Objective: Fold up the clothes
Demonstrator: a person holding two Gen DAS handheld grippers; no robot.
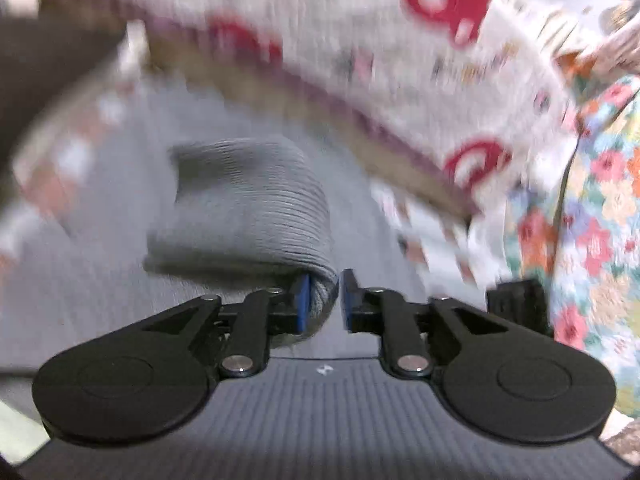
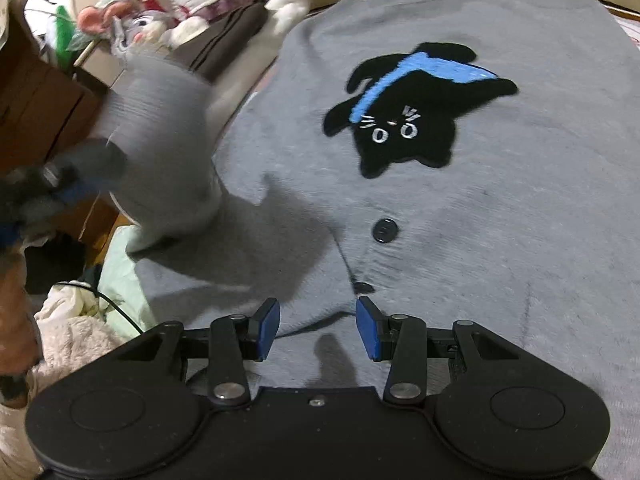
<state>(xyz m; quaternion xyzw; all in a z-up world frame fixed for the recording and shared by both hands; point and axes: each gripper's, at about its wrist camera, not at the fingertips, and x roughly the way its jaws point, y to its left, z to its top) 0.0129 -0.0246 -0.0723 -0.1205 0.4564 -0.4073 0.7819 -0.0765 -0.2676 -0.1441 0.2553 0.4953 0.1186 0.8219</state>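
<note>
A grey cardigan [image 2: 460, 216] with a black cat patch [image 2: 404, 120] and dark buttons [image 2: 384, 231] lies spread flat in the right wrist view. My right gripper [image 2: 318, 328] is open and empty just above its lower front. My left gripper [image 1: 324, 300] is shut on the ribbed cuff [image 1: 248, 208] of the cardigan's grey sleeve and holds it lifted; the view is motion-blurred. The raised sleeve [image 2: 160, 132] and the left gripper [image 2: 48, 188] show blurred at the left of the right wrist view.
A white blanket with red prints [image 1: 400, 60] lies behind the cardigan. A floral cloth [image 1: 592, 220] is at the right. A cardboard box [image 2: 36, 104], stuffed toys [image 2: 132, 20], a cream towel [image 2: 76, 340] and a black cable [image 2: 116, 308] crowd the left side.
</note>
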